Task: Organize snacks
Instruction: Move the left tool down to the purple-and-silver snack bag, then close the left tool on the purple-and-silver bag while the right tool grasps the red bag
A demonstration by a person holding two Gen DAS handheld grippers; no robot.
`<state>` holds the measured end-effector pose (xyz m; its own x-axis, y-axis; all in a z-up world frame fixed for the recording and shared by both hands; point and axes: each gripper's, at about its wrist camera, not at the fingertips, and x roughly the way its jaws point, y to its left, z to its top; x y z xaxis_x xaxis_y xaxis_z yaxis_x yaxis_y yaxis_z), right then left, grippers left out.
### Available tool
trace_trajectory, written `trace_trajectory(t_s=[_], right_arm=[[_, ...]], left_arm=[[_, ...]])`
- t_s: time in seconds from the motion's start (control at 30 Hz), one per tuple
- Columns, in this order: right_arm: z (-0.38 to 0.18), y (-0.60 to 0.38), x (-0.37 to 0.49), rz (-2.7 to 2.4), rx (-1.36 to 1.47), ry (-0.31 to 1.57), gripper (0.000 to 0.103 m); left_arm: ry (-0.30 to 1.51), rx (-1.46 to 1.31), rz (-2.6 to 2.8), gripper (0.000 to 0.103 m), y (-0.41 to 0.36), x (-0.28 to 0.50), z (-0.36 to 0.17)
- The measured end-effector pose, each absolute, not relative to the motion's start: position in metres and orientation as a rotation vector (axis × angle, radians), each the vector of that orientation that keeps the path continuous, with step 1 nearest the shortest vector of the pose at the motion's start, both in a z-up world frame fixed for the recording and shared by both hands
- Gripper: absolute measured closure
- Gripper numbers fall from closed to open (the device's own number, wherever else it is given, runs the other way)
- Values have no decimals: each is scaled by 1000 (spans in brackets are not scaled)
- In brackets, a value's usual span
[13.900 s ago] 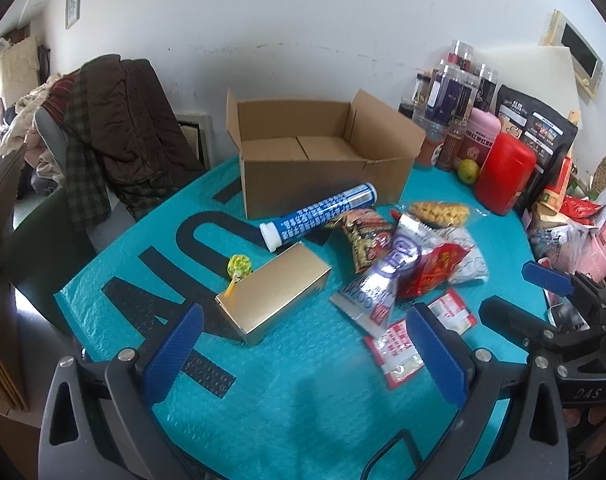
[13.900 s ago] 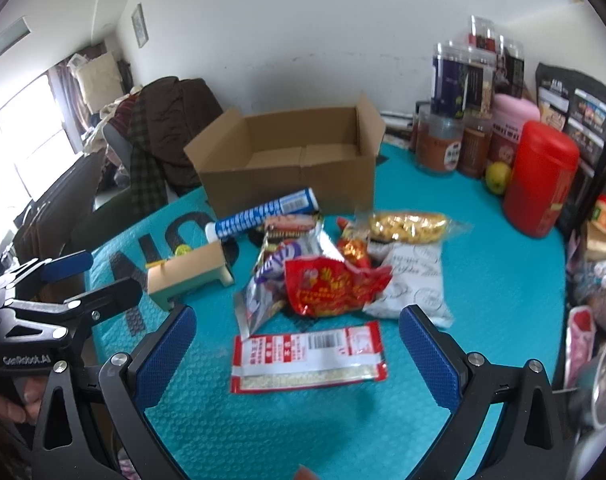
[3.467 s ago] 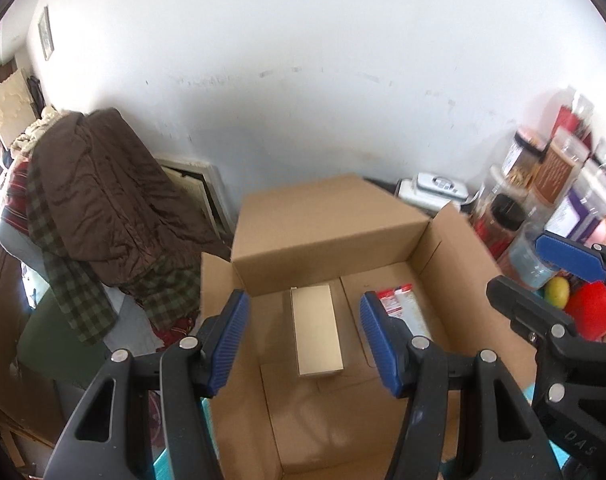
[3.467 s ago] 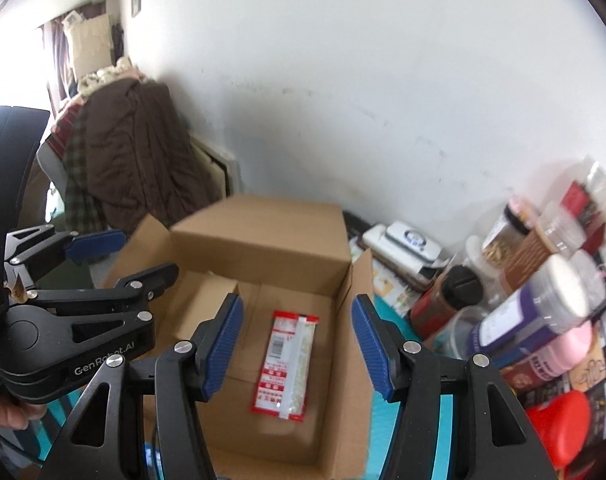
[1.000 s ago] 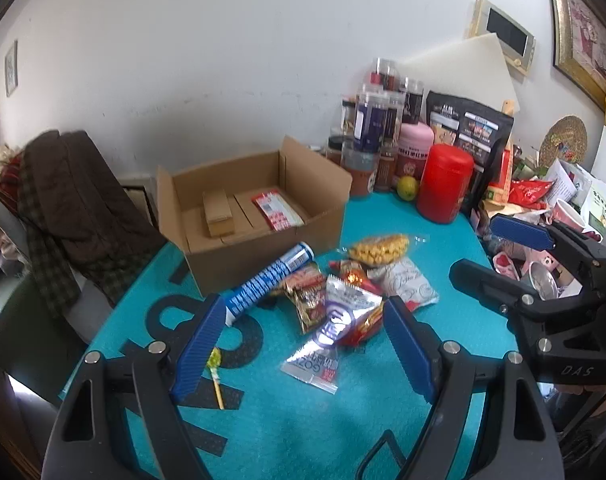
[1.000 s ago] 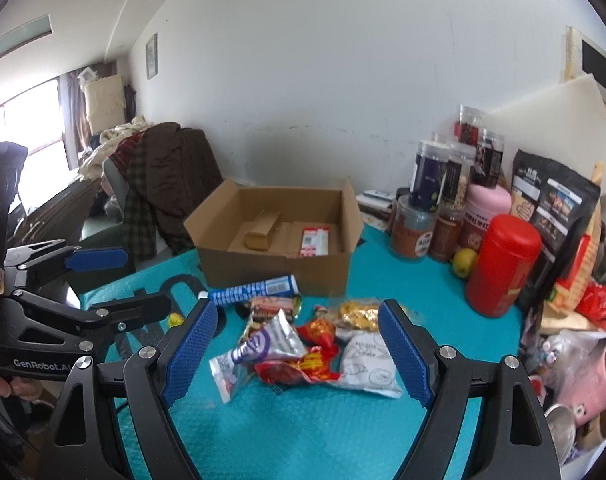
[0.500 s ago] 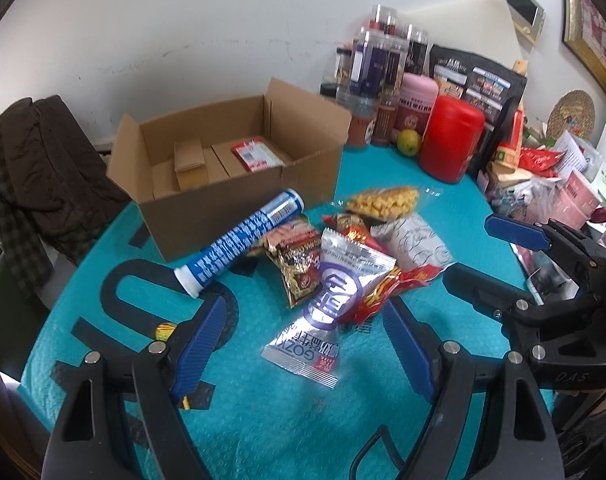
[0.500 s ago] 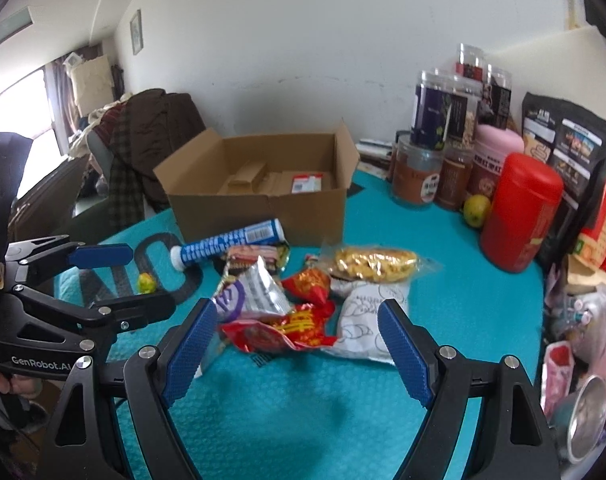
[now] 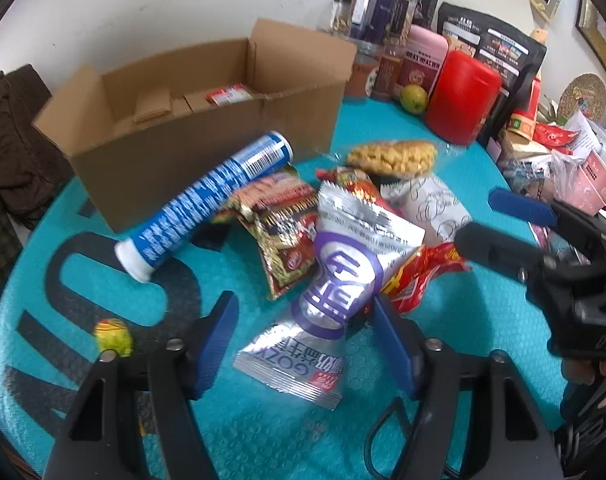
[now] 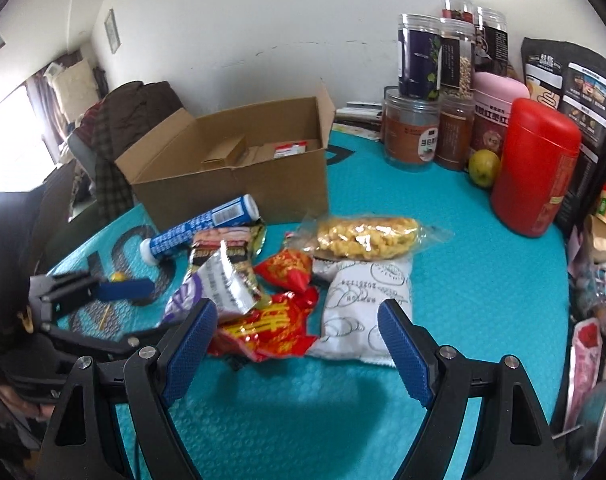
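Observation:
A heap of snacks lies on the teal mat [image 9: 263, 432] in front of an open cardboard box [image 9: 207, 148]. The box holds a gold carton [image 10: 225, 148] and a red-white packet [image 9: 227, 94]. My left gripper [image 9: 303, 336] is open, its fingers on either side of a silver-purple pouch [image 9: 335, 292]. My right gripper [image 10: 299, 344] is open above a red-yellow bag [image 10: 275, 332] and a white bag [image 10: 367, 300]. A blue tube [image 9: 207, 204], a dark snack bag [image 9: 283, 232] and a clear bag of yellow puffs [image 10: 363, 236] lie nearby.
Jars [image 10: 419, 92], a red canister [image 10: 535, 168], a green fruit [image 10: 483, 168] and black bags [image 10: 575, 80] stand at the back right. A yellow lollipop [image 9: 113, 336] lies at the left. A jacket-covered chair [image 10: 115, 132] stands behind the box. Clutter fills the right edge.
Both grippers have come down and closer to the snack heap. The left one now straddles the silver-purple pouch. Both stay open.

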<state>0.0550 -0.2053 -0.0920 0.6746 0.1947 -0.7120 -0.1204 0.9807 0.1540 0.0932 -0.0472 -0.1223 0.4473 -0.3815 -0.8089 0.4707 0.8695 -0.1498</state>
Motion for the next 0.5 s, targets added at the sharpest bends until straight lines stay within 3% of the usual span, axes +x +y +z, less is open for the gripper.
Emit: trace_trajectory(t_s=[0.17,0.5], right_arm=[[-105,-203,67,195,101,866,22],[-125,-199,62,250,139,953,29]], left_arm=[[1036,88,-541,59,-49,102,-139],[1081,13,-540,63,-33,94,-140]])
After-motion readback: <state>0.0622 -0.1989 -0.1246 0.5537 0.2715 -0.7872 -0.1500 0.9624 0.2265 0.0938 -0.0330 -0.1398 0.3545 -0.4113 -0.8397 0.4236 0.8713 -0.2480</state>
